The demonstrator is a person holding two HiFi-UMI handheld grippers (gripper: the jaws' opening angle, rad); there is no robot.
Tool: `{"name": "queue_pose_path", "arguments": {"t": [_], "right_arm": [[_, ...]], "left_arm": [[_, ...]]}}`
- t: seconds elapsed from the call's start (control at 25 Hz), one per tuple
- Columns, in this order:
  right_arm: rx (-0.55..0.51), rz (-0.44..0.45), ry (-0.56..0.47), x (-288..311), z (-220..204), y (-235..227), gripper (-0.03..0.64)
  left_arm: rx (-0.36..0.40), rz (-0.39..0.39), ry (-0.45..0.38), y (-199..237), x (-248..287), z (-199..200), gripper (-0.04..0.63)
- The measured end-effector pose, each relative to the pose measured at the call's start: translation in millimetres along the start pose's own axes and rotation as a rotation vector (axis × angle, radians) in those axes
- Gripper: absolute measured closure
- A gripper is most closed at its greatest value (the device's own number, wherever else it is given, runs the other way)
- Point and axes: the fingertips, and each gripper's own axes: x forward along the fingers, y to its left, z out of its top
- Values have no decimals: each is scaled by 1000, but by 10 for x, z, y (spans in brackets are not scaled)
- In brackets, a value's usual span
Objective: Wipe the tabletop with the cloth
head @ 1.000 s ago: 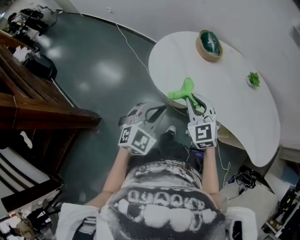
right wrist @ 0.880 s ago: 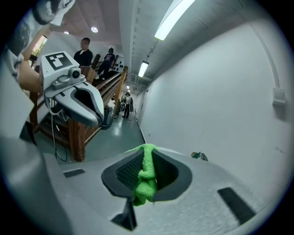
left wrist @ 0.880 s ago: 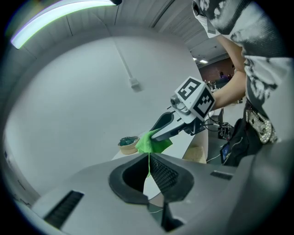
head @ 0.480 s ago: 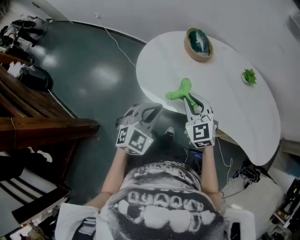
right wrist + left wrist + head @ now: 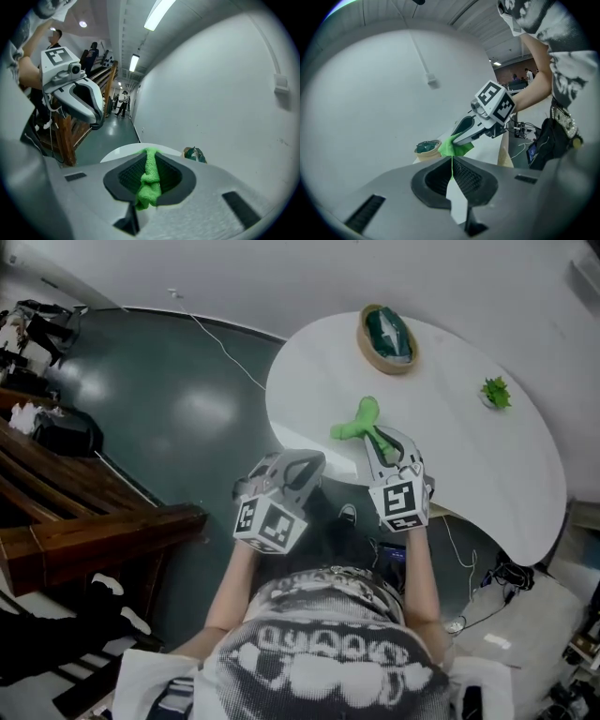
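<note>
Currently, my left gripper [image 5: 298, 470] hangs off the near left edge of the tabletop [image 5: 469, 456], its jaws pressed together on nothing. To its right, my right gripper [image 5: 378, 442] is clamped on the green cloth [image 5: 359, 420], bunched over the table's near left part. Risk, as I judge it: so narrow a wad may slide from the jaws under pressure, or a far sweep may strike the bowl [image 5: 386, 336]. I read no legible writing; there are only square markers on the cubes.

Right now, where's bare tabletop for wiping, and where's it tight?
Widest bare patch: the right half of the table, bordered by the cloth, the plant and the near edge. A smaller strip lies between bowl and cloth, toward the left rim. Crowded: the near-left edge, where the right gripper holds the cloth.
</note>
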Motion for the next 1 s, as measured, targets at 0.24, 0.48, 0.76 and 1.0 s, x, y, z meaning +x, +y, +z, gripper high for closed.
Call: {"name": "queue_pose_path", "arguments": {"t": [0.24, 0.48, 0.76, 1.0], "right_arm": [[-42, -22, 53, 444, 120, -85, 565], [-55, -29, 88, 985, 279, -74, 566], [-47, -14, 122, 1720, 409, -46, 566], [-66, 0, 137, 2333, 552, -47, 565]], "left_arm": [[35, -38, -9, 378, 98, -191, 588], [76, -72, -22, 753, 87, -415, 588], [89, -87, -24, 1177, 45, -732, 589], [90, -92, -15, 1483, -22, -975, 588]]}}
